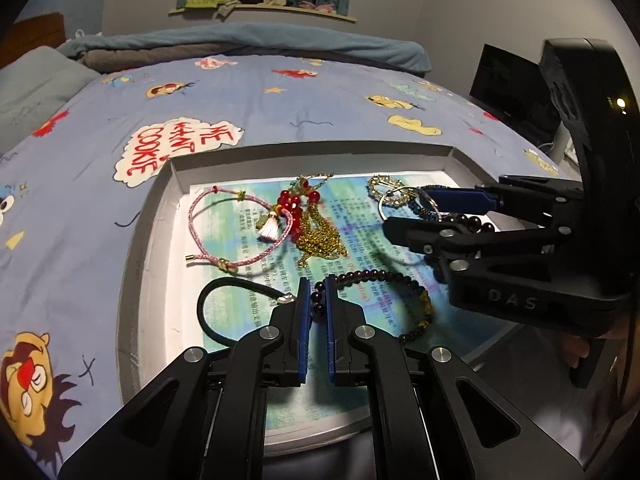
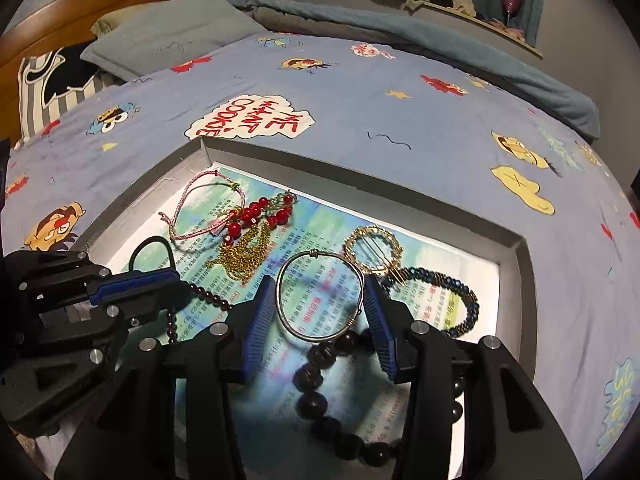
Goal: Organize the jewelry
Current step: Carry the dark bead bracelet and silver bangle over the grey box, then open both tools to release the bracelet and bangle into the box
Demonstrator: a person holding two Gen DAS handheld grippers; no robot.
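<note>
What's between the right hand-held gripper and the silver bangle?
Nothing visible. The right hand-held gripper is open, its blue pads either side of the silver bangle. The large dark bead bracelet overlaps the bangle's near edge, so a grab may catch it.

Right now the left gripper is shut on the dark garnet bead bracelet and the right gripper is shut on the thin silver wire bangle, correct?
Not quite. In the right wrist view the right gripper is open around the thin silver wire bangle. The left gripper does pinch the dark garnet bead bracelet.
</note>
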